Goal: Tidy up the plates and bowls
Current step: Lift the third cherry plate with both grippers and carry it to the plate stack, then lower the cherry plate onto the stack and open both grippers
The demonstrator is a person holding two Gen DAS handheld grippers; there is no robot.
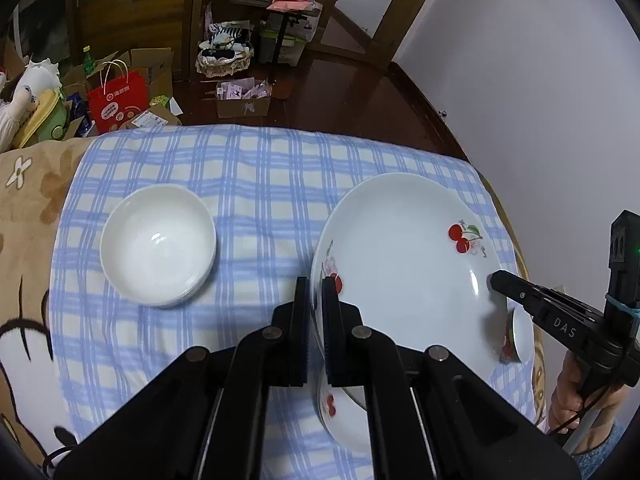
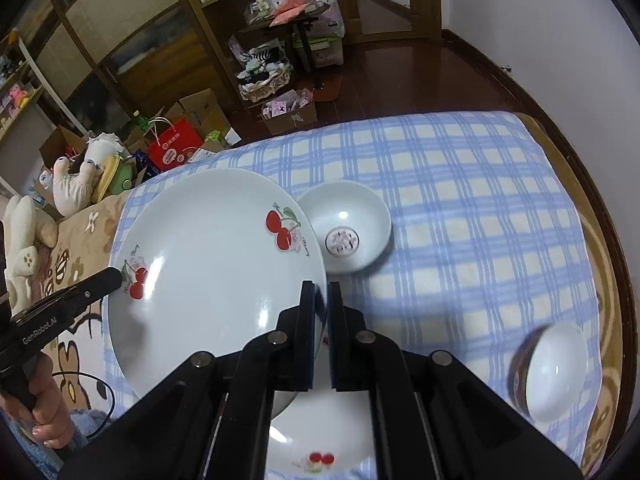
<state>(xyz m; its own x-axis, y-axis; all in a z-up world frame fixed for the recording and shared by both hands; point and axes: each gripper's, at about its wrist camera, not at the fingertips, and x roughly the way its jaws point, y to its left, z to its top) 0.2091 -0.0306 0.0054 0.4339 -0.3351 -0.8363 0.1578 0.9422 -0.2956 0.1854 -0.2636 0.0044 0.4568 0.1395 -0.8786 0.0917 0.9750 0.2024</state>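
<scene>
black pads of my left gripper [image 1: 316, 312] pinch the rim of the large cherry plate [image 1: 404, 248], one finger above and one below, and my right gripper [image 2: 322, 320] is clamped the same way on the opposite rim. so the plate hangs between both grippers, lifted and tilted above the blue checked cloth [image 1: 240, 184].

taking that plate as my landmark: directly beneath it lies a second cherry plate [image 2: 320, 440], flat on the cloth, mostly covered by my fingers. just past its far right edge sits a white bowl with a pink mark inside [image 2: 346, 228], very close to the rim, though i cannot tell whether they touch. a plain white bowl [image 1: 158, 244] rests well off to its left. another bowl with a dark patterned outside [image 2: 554, 372] sits to its right, near the cloth's edge, blurred and seemingly tipped.

my worry is the glaze: each grip is narrow on a slick, heavy rim, so if my hands drift apart or twist unevenly the plate could slip and crack onto the one below. swinging it wide could also clip the marked bowl.
</scene>
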